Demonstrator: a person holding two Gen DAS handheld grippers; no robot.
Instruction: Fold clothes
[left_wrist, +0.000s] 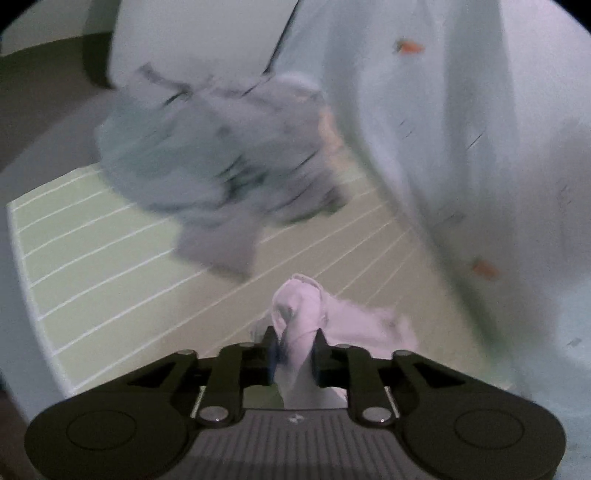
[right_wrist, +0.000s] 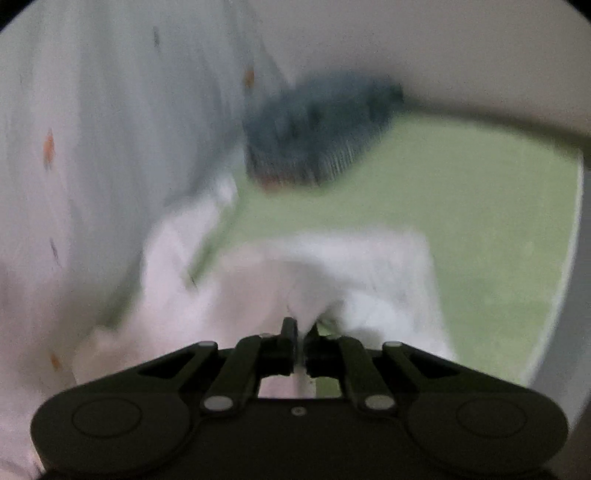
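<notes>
A white garment with small orange and dark marks (left_wrist: 461, 147) hangs stretched in the air on the right of the left wrist view and on the left of the right wrist view (right_wrist: 92, 147). My left gripper (left_wrist: 294, 341) is shut on a bunched pinkish-white edge of it (left_wrist: 303, 314). My right gripper (right_wrist: 300, 332) is shut on another white fold of it (right_wrist: 332, 277). Both views are blurred by motion.
A green mat with white lines (left_wrist: 92, 266) covers the table (right_wrist: 461, 221). A crumpled grey garment (left_wrist: 214, 155) lies on its far part. A dark grey-blue pile (right_wrist: 317, 125) lies at the mat's far edge in the right wrist view.
</notes>
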